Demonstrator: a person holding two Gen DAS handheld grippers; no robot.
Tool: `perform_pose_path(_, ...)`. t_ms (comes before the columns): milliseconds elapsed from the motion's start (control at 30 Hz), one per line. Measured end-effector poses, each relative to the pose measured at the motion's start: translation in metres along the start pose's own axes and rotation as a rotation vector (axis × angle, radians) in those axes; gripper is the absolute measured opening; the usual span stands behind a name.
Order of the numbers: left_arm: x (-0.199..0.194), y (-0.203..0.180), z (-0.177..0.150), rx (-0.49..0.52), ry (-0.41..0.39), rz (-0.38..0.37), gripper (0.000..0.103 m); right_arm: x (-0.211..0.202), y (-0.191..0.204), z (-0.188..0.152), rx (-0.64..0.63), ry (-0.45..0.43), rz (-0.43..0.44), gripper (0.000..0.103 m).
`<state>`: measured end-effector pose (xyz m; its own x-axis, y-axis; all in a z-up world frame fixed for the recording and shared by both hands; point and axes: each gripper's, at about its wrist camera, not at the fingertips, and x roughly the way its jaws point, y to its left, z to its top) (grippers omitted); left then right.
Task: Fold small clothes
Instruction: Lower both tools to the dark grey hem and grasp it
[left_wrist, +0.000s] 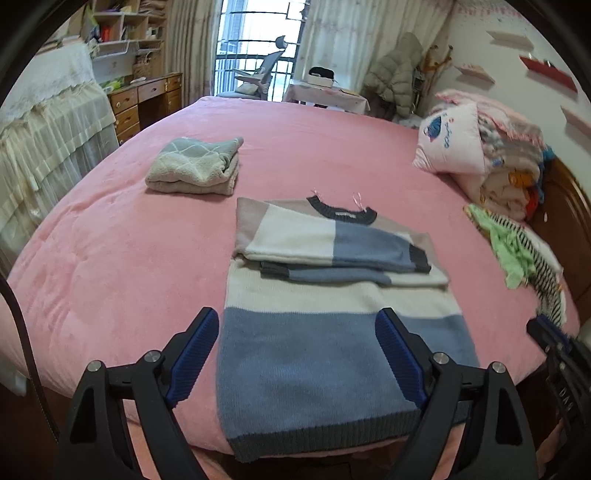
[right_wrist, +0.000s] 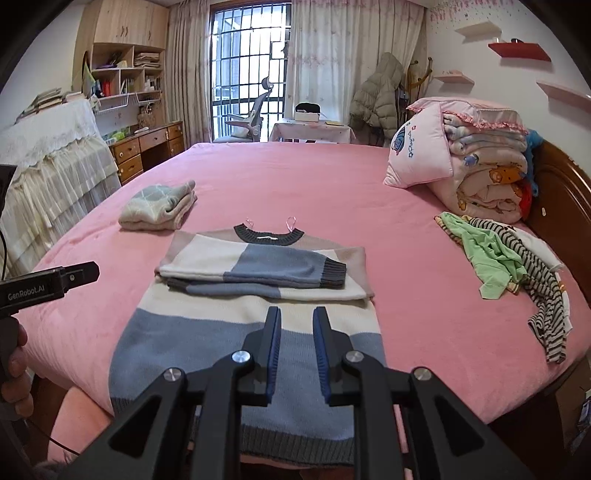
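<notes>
Left wrist view puts us behind the left gripper (left_wrist: 297, 328), its blue ribbed pads spread wide with nothing between them, hanging above the near half of a knitted sweater in blocks of blue, cream and dusty pink with dark grey ribbing (left_wrist: 332, 354). The sweater lies flat on the pink plush bedspread (left_wrist: 110, 266), its hem at the near edge of the bed, its collar pointing away from us, and both sleeves folded across the chest, one stacked on the other. From the right wrist view we see the right gripper (right_wrist: 297, 317) above the same sweater (right_wrist: 192, 332); its jaws stand a little apart and clasp nothing, the knit showing through the narrow gap between them. At the left edge of that view a hand (right_wrist: 14, 373) holds the black body of the other gripper. Further out to the left, a folded grey-green and cream fleece garment (left_wrist: 195, 166) rests on the bedspread, well apart from the sweater. To the right lies a loose heap of light green and black-and-white striped small clothes (right_wrist: 509, 266), and beyond it a pink embroidered pillow (right_wrist: 417, 155) leans against a stack of folded blankets (right_wrist: 487, 166) by the dark wooden headboard (right_wrist: 561, 184).
</notes>
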<state>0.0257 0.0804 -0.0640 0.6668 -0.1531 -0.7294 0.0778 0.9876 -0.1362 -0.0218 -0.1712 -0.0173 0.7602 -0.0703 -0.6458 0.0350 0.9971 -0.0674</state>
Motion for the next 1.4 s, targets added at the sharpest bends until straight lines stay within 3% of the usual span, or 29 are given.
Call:
perform_pose_path(333, 0.015, -0.006, -0.038, 0.094, 0.062, 0.035, 0.086, 0.003, 0.003, -0.028, -0.026, 0.037, -0.006, 0.017)
perform_pose_path(500, 0.038, 0.005, -0.059, 0.109, 0.155, 0.04, 0.086, 0.014, -0.003, -0.049, -0.014, 0.103, 0.0, 0.019)
perform_pose_path(533, 0.042, 0.008, -0.063, 0.107, 0.171, 0.038, 0.086, 0.016, -0.005, -0.053, -0.004, 0.117, 0.003, 0.023)
perform_pose_path(633, 0.057, 0.022, -0.078, 0.084, 0.231, 0.037, 0.086, 0.027, -0.022, -0.072, 0.049, 0.173, 0.011, 0.04)
perform_pose_path(767, 0.073, 0.044, -0.094, 0.031, 0.294, 0.04, 0.086, 0.04, -0.044, -0.096, 0.108, 0.245, 0.022, 0.041)
perform_pose_path(1000, 0.098, 0.083, -0.12, -0.096, 0.394, -0.061, 0.086, 0.059, -0.089, -0.129, 0.251, 0.34, 0.029, 0.041)
perform_pose_path(1167, 0.111, 0.1, -0.133, -0.163, 0.405, -0.104, 0.086, 0.066, -0.111, -0.138, 0.29, 0.348, 0.034, 0.041)
perform_pose_path(1400, 0.125, 0.103, -0.144, -0.172, 0.411, -0.129, 0.083, 0.088, -0.117, -0.147, 0.326, 0.399, 0.09, 0.041)
